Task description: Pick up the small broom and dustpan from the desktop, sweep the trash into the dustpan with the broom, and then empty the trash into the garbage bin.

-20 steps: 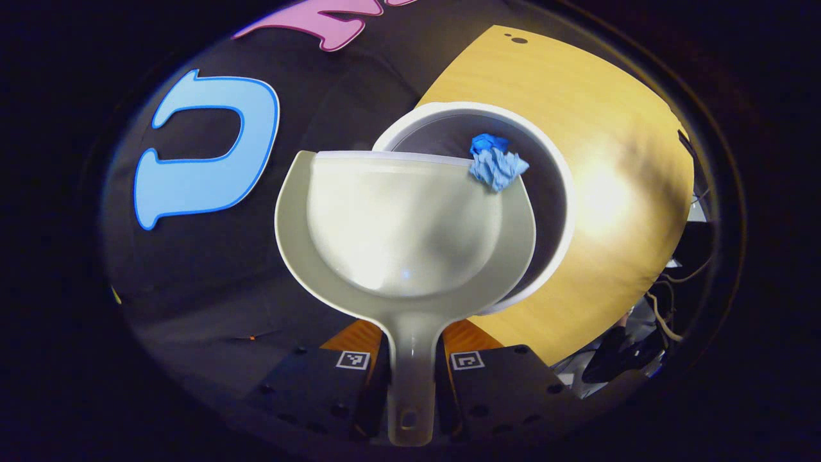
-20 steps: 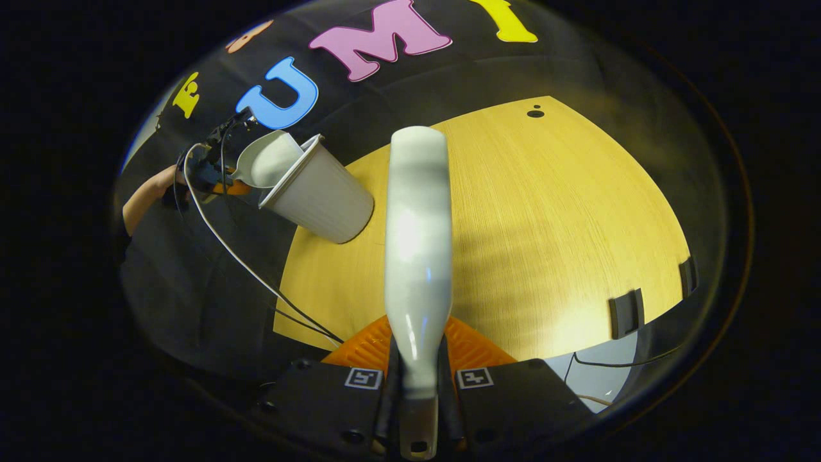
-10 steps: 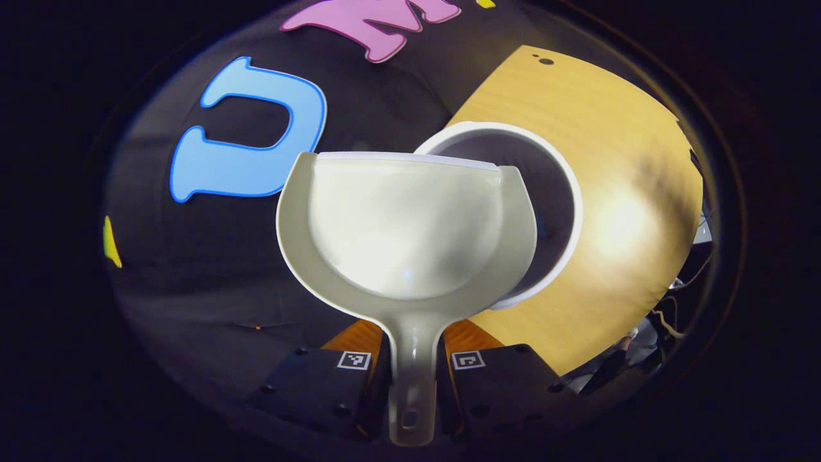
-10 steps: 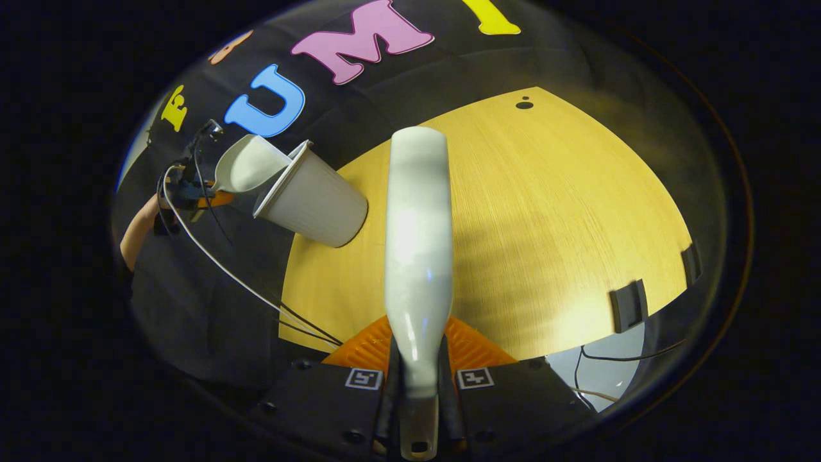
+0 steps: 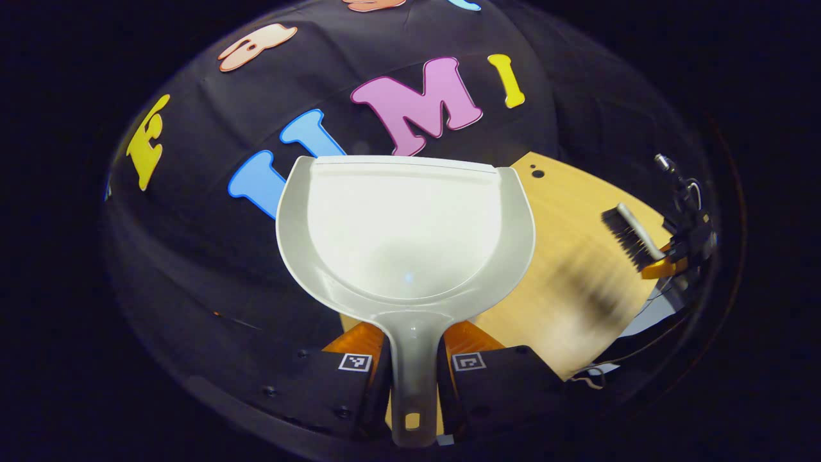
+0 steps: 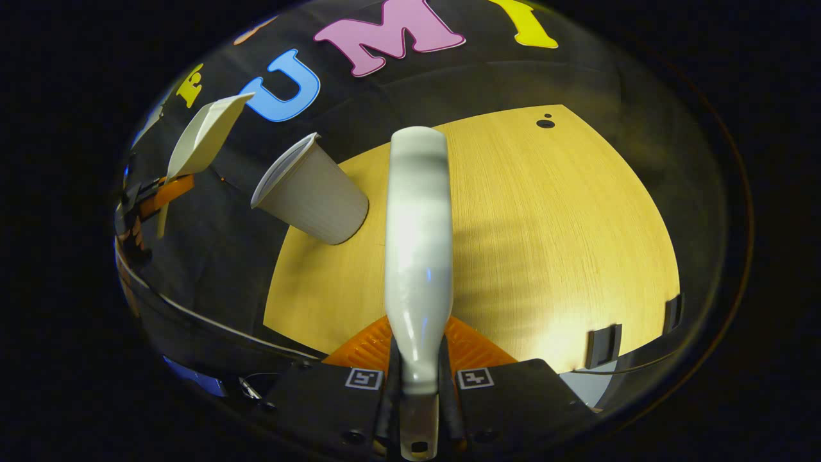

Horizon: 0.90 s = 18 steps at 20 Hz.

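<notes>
While the left gripper [image 5: 414, 378] clamps the dustpan [image 5: 404, 231] by its handle, pan raised off the desk [image 6: 551, 224], the right gripper [image 6: 418, 385] pinches the broom [image 6: 418, 256] handle; the garbage bin [image 6: 314, 196] stands at the desk's far-left edge

The dustpan [image 5: 405, 234] is a pale cream white with a slightly greyer rim, and the broom [image 6: 418, 256] has a glossy white back, while in the left gripper view its bristles [image 5: 621, 236] are black. The garbage bin [image 6: 312, 192] is off-white with faint vertical ribbing, and the desktop [image 6: 545, 224] is light yellow wood with fine straight grain and a small dark hole [image 6: 546, 123]
</notes>
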{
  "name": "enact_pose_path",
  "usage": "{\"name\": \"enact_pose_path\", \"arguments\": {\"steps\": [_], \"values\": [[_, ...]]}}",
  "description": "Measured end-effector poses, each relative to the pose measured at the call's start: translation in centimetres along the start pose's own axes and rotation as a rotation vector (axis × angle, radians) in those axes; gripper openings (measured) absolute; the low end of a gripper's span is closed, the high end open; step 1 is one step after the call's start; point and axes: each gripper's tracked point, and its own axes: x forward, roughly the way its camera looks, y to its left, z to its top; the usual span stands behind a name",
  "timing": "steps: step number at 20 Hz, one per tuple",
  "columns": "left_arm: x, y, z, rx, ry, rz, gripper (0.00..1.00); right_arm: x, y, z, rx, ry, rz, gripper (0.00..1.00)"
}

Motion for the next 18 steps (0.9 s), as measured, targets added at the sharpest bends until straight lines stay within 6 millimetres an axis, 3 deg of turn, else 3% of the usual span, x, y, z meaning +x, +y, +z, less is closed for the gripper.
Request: {"name": "enact_pose_path", "arguments": {"steps": [3, 5, 9, 15, 18], "values": [[0.5, -1.5, -0.9, -0.124, -0.004, -0.209, 0.29, 0.2, -0.9, -0.7, -0.025, 0.036, -0.017, 0.28], [1.0, -2.1, -1.5, -0.213, 0.009, -0.289, 0.29, 0.5, -1.9, -2.1, -0.039, 0.084, -0.037, 0.28], [3.2, -4.3, -5.3, -0.334, 0.104, -0.32, 0.29, 1.8, -3.5, -4.2, -0.046, 0.157, -0.054, 0.28], [7.4, -8.1, -9.5, -0.561, 0.259, -0.307, 0.29, 6.3, -5.5, -6.2, -0.093, 0.242, -0.093, 0.28], [9.0, -7.5, -9.7, -0.626, 0.344, -0.269, 0.3, 9.4, -6.2, -6.6, -0.114, 0.292, -0.128, 0.29]]}}
